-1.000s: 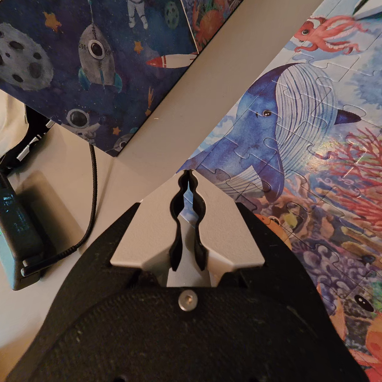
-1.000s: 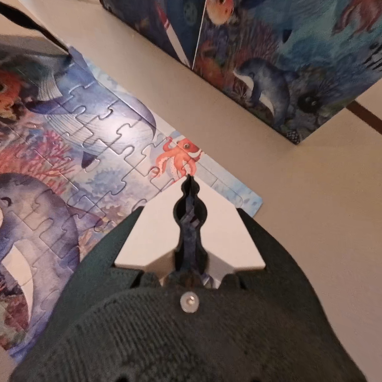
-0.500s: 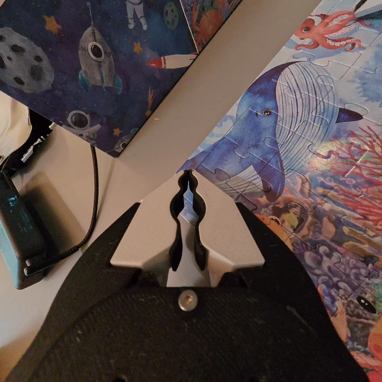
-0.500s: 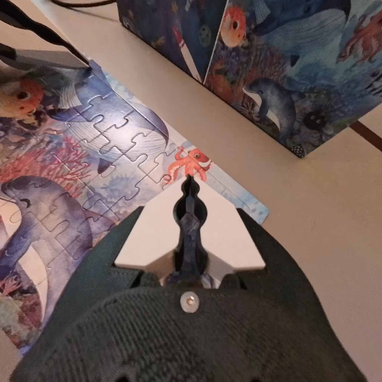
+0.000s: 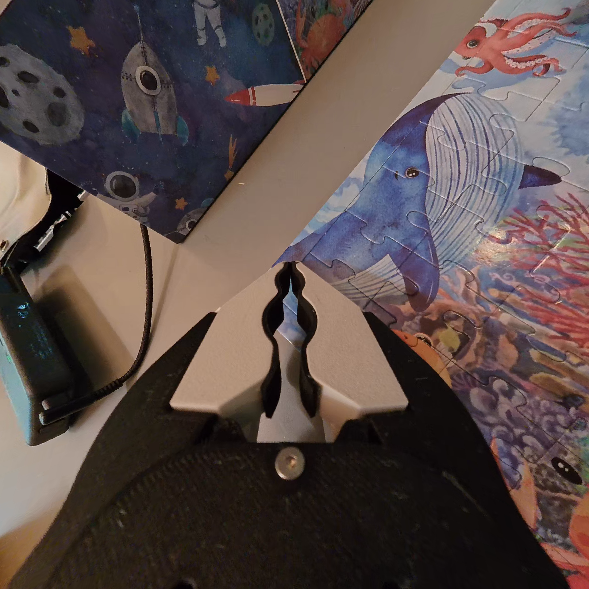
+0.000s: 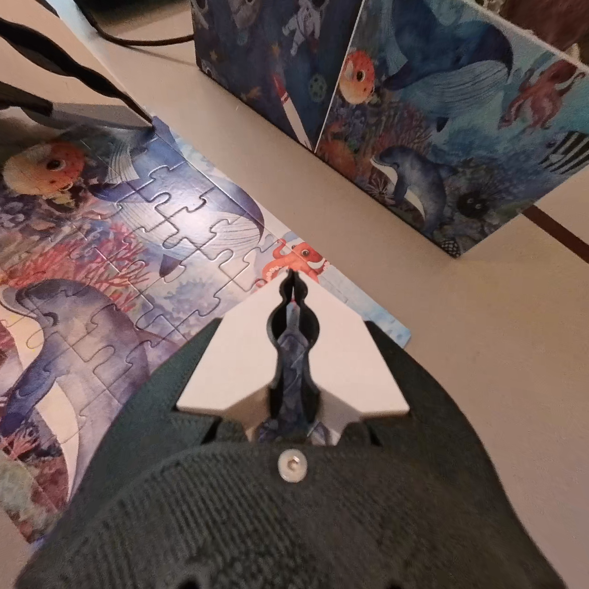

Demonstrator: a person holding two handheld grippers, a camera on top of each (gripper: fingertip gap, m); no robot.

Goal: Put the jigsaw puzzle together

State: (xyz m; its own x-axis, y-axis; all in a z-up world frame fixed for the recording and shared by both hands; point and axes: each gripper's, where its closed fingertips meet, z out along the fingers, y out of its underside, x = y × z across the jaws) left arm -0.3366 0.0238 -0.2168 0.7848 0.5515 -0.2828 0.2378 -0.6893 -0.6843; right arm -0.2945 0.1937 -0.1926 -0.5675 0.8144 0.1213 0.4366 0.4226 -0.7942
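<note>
Pretty far along on this one, as far as we can see. The jigsaw puzzle point(image 5: 462, 255) lies flat on the pale worktop point(image 5: 312, 134), and everything in view looks locked together: the blue whale point(image 5: 424, 204), the red octopus point(image 5: 506, 41) near the far edge, the coral and the fish lower down, plus the grey dolphin point(image 6: 73, 334) in the right wrist view. We don't spot a loose piece anywhere on the worktop. One thing we're not sure about: there's a pale patch point(image 6: 63, 424) under the dolphin that could be its white belly or a missing piece, can't tell from here. Parts of the puzzle are also hidden under both grippers, so we can't call it finished. Our left gripper point(image 5: 290, 266) sits at the whale's tail corner with its fingers together at the tips and nothing in them. Our right gripper point(image 6: 293, 274) hovers just short of the octopus, its fingers nearly touching at the tips; what shows in the gap looks like puzzle print, but whether that's a held piece or just the puzzle below, we can't tell. The picture box point(image 6: 430, 105) stands just beyond the puzzle's edge. Our guess is one last check or piece is all that's left.
</note>
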